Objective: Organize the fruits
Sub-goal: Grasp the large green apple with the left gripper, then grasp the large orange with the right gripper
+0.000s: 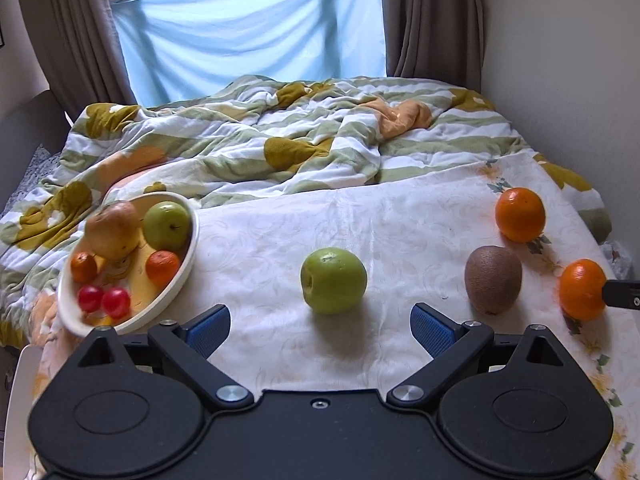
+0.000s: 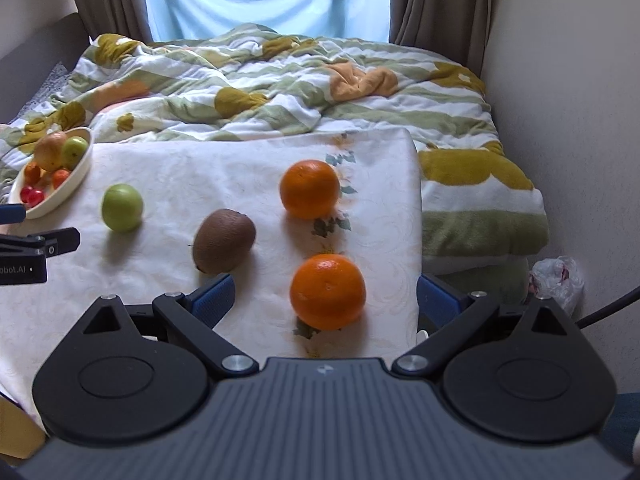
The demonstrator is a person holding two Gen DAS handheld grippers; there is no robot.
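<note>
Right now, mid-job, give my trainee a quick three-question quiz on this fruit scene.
1. True or false: both grippers, left gripper and right gripper, are open.
2. How many fruits lie loose on the cloth, outside the bowl?
3. Which fruit sits between the right gripper's fingers: A kiwi, B near orange, C green apple?

Key: 1 true; 2 four; 3 B.

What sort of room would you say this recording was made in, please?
Most likely a bedroom at home. A rumpled striped duvet covers a bed behind the cloth-covered surface with the fruit, and brown curtains frame a window hung with a blue sheet.
</note>
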